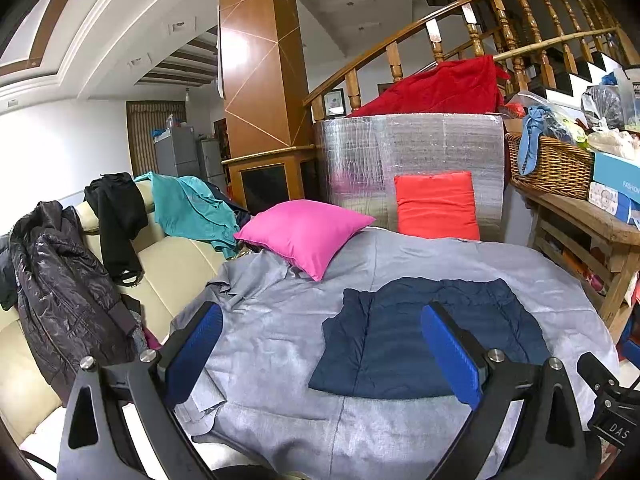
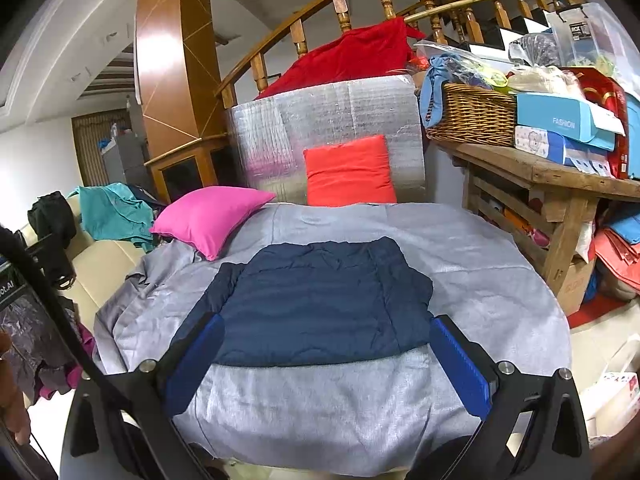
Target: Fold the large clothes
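A navy quilted garment (image 1: 424, 340) lies folded into a flat rectangle on a table under a grey cloth (image 1: 272, 344). It also shows in the right wrist view (image 2: 316, 300), in the middle of the grey cloth (image 2: 480, 264). My left gripper (image 1: 322, 354) is open and empty, held above the near left part of the table. My right gripper (image 2: 326, 360) is open and empty, above the garment's near edge. Both have blue pads. Neither touches the garment.
A pink cushion (image 2: 208, 216) and an orange-red cushion (image 2: 350, 172) sit at the table's far edge against a silver foil panel (image 2: 328, 120). A cream sofa (image 1: 176, 264) with draped jackets stands left. A cluttered wooden bench (image 2: 552, 176) with a wicker basket (image 2: 472, 116) stands right.
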